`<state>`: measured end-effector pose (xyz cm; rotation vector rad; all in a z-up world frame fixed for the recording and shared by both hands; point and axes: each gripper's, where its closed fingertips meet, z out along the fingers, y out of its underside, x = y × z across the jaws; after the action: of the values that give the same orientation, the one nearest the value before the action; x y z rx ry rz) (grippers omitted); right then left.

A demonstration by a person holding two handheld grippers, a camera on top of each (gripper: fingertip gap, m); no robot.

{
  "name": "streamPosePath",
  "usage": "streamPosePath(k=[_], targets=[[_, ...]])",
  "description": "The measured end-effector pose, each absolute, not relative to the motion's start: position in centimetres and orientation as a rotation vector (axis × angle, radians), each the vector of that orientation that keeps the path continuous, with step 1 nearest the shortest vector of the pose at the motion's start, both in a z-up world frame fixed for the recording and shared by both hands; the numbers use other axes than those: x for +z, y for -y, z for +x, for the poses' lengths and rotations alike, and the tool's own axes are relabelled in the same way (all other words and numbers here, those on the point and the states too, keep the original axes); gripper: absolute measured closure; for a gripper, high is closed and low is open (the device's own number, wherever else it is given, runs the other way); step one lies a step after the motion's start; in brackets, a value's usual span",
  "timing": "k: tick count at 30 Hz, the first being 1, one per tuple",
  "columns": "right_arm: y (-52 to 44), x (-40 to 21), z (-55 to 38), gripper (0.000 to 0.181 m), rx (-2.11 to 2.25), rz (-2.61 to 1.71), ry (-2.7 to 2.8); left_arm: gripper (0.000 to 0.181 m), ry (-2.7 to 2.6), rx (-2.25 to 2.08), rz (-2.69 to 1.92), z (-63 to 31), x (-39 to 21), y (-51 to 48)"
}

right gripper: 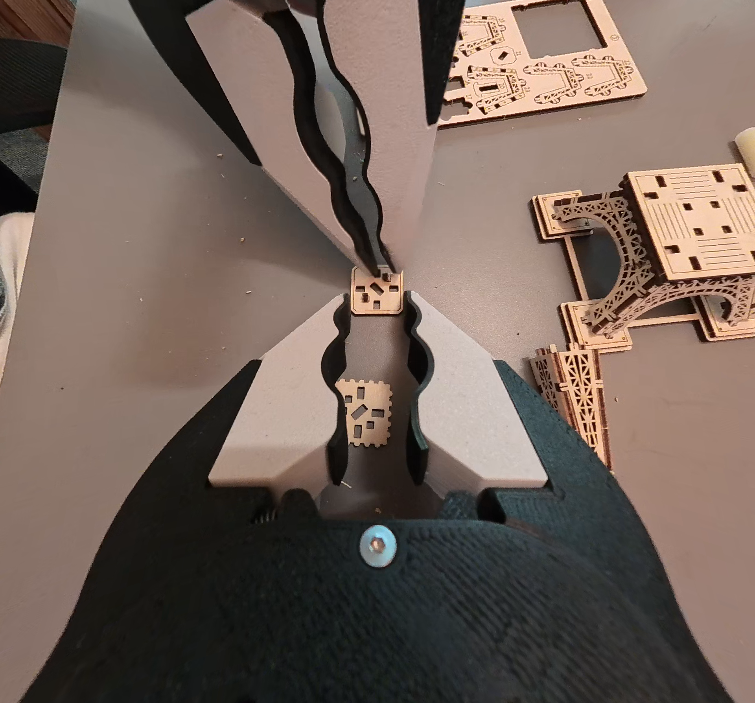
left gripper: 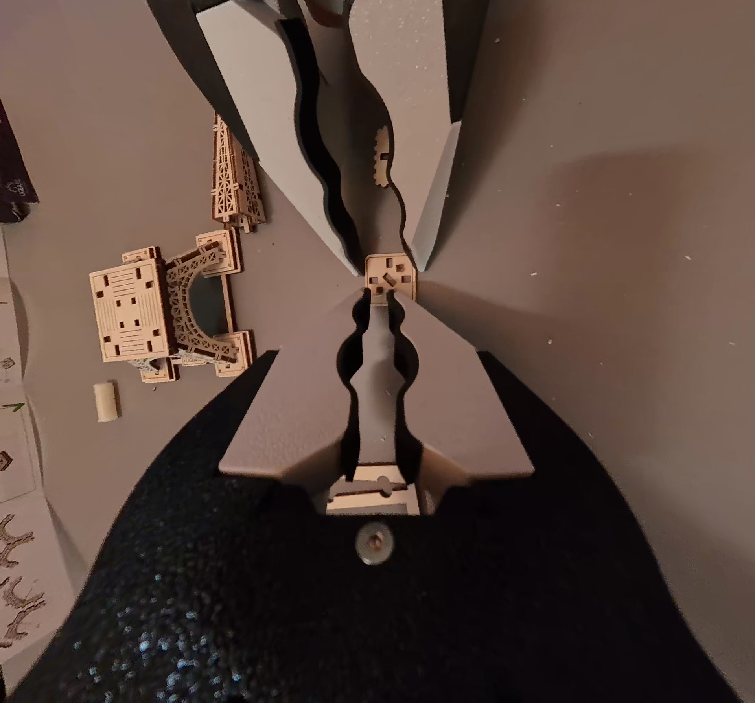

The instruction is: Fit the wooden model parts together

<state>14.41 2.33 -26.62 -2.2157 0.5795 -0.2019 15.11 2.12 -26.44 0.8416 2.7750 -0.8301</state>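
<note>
Clearly the grey tabletop (right gripper: 490, 479) carries the large slotted wooden tower base (right gripper: 670, 258), well to the side of the work. Both grippers meet nose to nose above the table. The right gripper (right gripper: 378, 303) clamps the small square wooden plate with rectangular slots (right gripper: 378, 290) by its side edges; the left gripper (left gripper: 379, 293) is pinched on a tiny wooden peg (right gripper: 385, 275) at the plate's face. To do this well, I'd hold the plate steady, align the peg squarely with its slot, then press straight.
</note>
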Motion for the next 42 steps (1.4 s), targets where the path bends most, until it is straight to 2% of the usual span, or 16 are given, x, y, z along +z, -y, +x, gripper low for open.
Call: streamPosePath(k=[4,20,32,42], targets=[[-2.3,-26.6,14.4,0.156,-0.206,-2.217,-0.578,0.18,-2.791,-0.836,0.839,15.0,-26.7,-2.1],[-2.3,-26.6,14.4,0.156,-0.214,-2.219,-0.576,0.181,-3.098,-0.861,0.655,14.9,-26.8,-2.1],[-2.4,-26.6,14.4,0.156,-0.201,-2.216,-0.577,0.181,-2.987,-0.972,0.678,15.6,-24.9,-2.0],[-2.4,-26.6,14.4,0.156,-0.203,-2.217,-0.576,0.181,-2.938,-0.79,0.816,15.0,-26.1,-2.0]])
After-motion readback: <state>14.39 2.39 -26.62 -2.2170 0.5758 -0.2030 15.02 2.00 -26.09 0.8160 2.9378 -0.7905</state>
